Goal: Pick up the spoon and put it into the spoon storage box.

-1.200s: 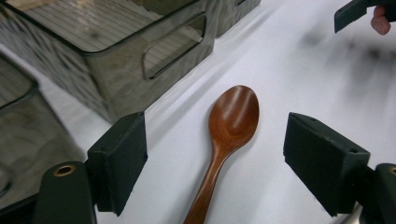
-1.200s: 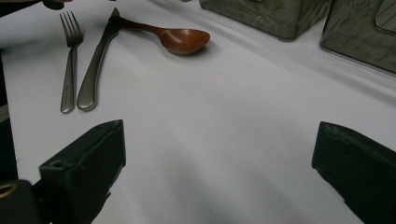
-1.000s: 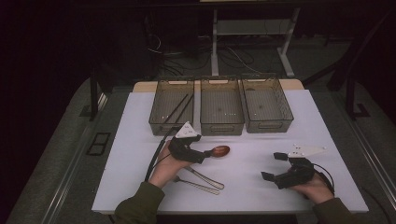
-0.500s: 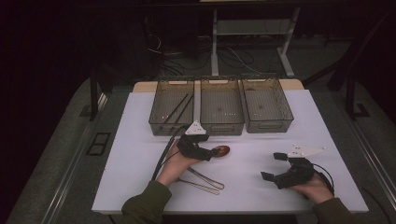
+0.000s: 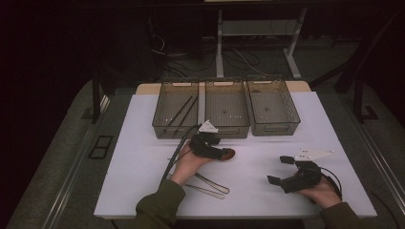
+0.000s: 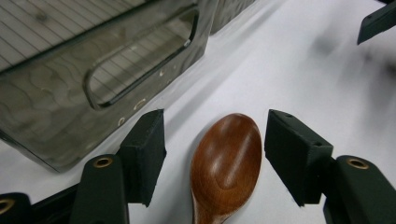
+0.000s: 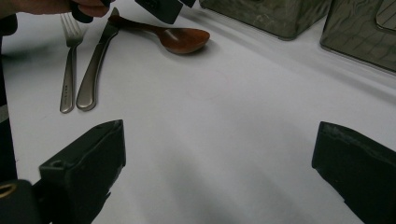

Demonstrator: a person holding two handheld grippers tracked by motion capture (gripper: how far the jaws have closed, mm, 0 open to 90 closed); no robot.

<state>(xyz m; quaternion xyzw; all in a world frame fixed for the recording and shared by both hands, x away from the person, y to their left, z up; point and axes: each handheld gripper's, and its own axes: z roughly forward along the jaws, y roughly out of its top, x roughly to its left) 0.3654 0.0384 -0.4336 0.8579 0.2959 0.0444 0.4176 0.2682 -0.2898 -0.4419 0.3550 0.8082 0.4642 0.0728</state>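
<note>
On the white table [image 5: 143, 143], just in front of the middle bin [image 5: 227, 107], my left gripper [image 6: 215, 156] straddles the spoon [image 6: 226, 163]. Its jaws have just been closing, with the bowl of the spoon between them, but both pads [image 6: 147, 149] stand clear of the wood, a gap showing on either side, so nothing is gripped yet. The spoon lies flat, hollow side up. In the left gripper view its long axis runs along the gripper's own line, the bowl's tip pointing away from me toward the open table and the handle running back under the gripper. From the high view the bowl [image 5: 228, 153] pokes out to the right of my left hand [image 5: 188, 162], so the spoon lies roughly across the table, bowl to the right; the handle is hidden there under the gripper, so I can only judge that roughly.

My right gripper [image 5: 282, 171] rests near the table's front right, well apart from the spoon, jaws spread wide with nothing between them. In its view a fork [image 7: 70, 70] and a knife [image 7: 95, 65] lie side by side near the spoon's handle end.
</note>
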